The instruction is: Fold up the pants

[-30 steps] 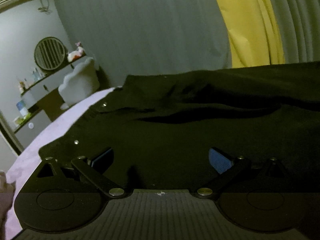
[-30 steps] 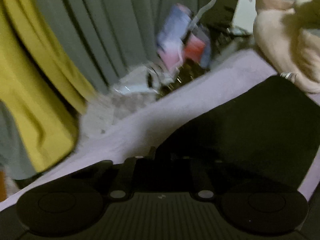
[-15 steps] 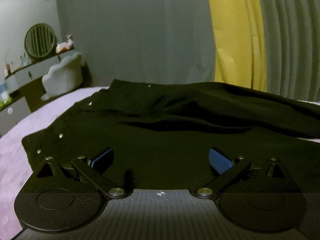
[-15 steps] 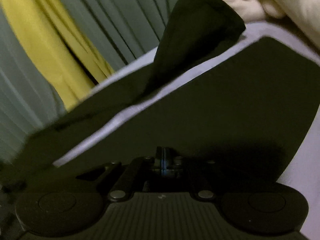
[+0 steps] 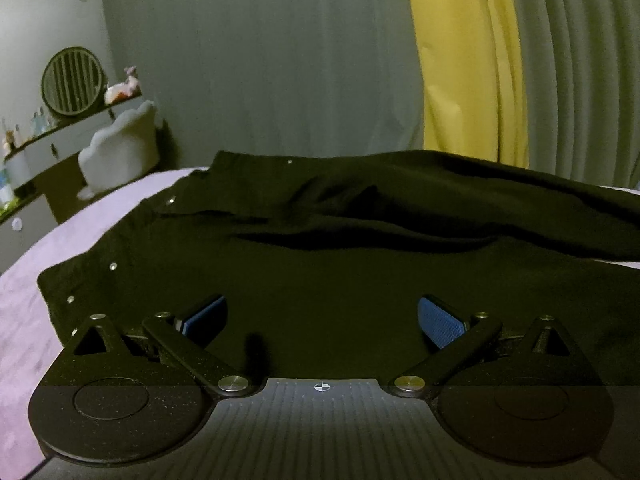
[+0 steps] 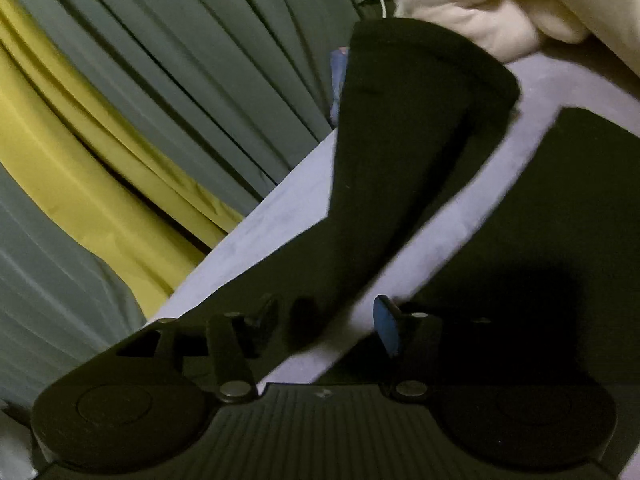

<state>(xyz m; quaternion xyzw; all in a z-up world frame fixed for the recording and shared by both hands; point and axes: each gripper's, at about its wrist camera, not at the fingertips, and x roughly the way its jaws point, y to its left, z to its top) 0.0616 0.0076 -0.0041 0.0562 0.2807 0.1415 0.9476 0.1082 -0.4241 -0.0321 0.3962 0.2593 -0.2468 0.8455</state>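
Black pants (image 5: 340,248) lie spread on a lilac bed (image 5: 36,280), waistband with metal studs at the left. My left gripper (image 5: 320,316) is open, its blue pads wide apart just above the near part of the pants. In the right wrist view the two black legs (image 6: 400,168) lie apart on the lilac bed (image 6: 288,208), one running up the middle, one (image 6: 560,220) at the right. My right gripper (image 6: 324,316) is open over the near end of the middle leg and holds nothing.
Grey and yellow curtains (image 5: 468,72) hang behind the bed. A dresser shelf with a round mirror (image 5: 72,80) and a white chair (image 5: 120,152) stand at the left. A cream plush heap (image 6: 500,12) lies at the bed's far end.
My right gripper was shut half a second ago and has opened; its view has swung from the floor clutter to the two legs. The left gripper stayed open with little movement.
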